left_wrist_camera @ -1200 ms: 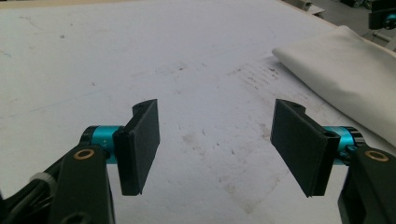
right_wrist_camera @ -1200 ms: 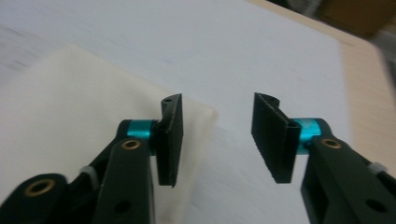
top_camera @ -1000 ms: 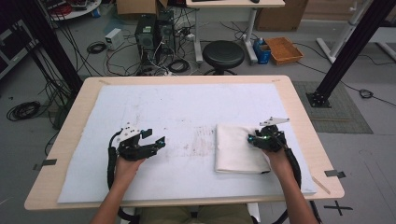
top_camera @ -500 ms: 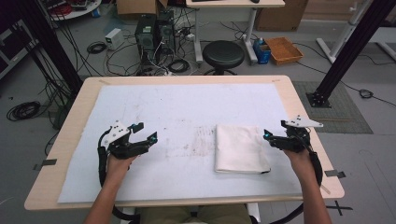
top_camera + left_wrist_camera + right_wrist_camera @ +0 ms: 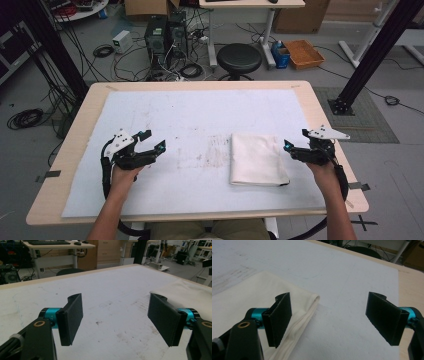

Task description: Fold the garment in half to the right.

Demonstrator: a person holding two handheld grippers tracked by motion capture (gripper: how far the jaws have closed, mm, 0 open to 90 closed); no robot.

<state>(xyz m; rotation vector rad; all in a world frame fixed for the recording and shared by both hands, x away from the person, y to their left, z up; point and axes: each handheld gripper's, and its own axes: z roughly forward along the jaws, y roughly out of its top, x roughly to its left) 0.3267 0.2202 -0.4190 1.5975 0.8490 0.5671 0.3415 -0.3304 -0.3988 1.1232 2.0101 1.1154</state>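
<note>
Cloth point(image 5: 257, 159): folded, lying free on the bench point(image 5: 200, 107).
Right gripper point(image 5: 292, 148): jaws just opened, empty, drawn off beside the cloth.
Left gripper point(image 5: 152, 141): jaws open, empty.
Meaning: fold looks finished.

In the right claw view, the folded cloth point(image 5: 249, 302) ran off the left and bottom edges, partly behind the near jaw. In the left claw view, its far part passed the right edge, beyond the stained tabletop point(image 5: 112, 305).

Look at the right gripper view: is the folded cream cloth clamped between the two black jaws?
No: the right gripper stands open, and the folded cream cloth lies flat on the white mat beside it.
</note>
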